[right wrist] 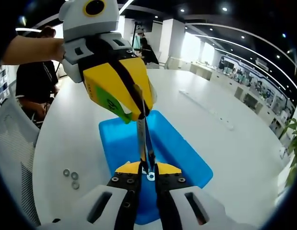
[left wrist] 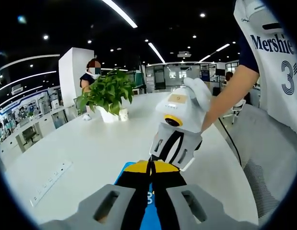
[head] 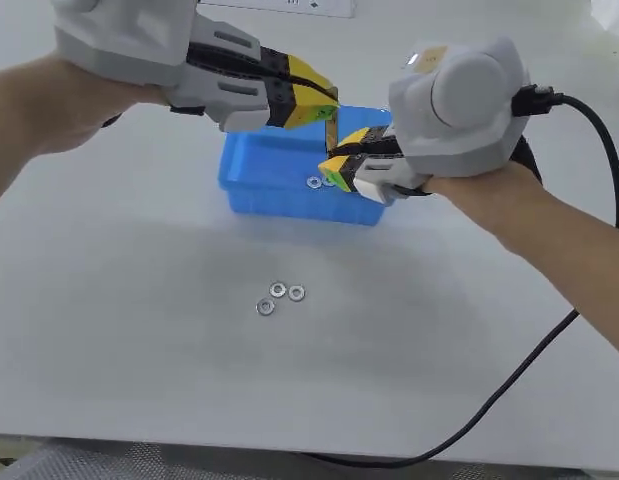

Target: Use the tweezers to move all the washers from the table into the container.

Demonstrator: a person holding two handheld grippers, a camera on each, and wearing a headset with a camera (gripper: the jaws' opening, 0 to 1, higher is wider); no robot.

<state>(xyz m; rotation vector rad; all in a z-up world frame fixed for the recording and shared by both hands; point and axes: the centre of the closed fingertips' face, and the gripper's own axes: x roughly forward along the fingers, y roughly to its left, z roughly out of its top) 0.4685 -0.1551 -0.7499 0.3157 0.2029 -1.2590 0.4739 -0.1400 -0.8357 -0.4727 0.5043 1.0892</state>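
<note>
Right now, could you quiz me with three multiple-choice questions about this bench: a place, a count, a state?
1. Where is the blue container?
A) on the table, beyond the loose washers
B) on a shelf
C) on the floor

2. How many washers lie on the bare table?
A) one
B) three
C) six

3. The left gripper is:
A) wide open
B) shut on the tweezers
C) lying flat

Answers: 1 A, the head view shows it behind the washers. 2 B, three rings lie together. 3 B, its yellow jaws pinch the tweezers.
</note>
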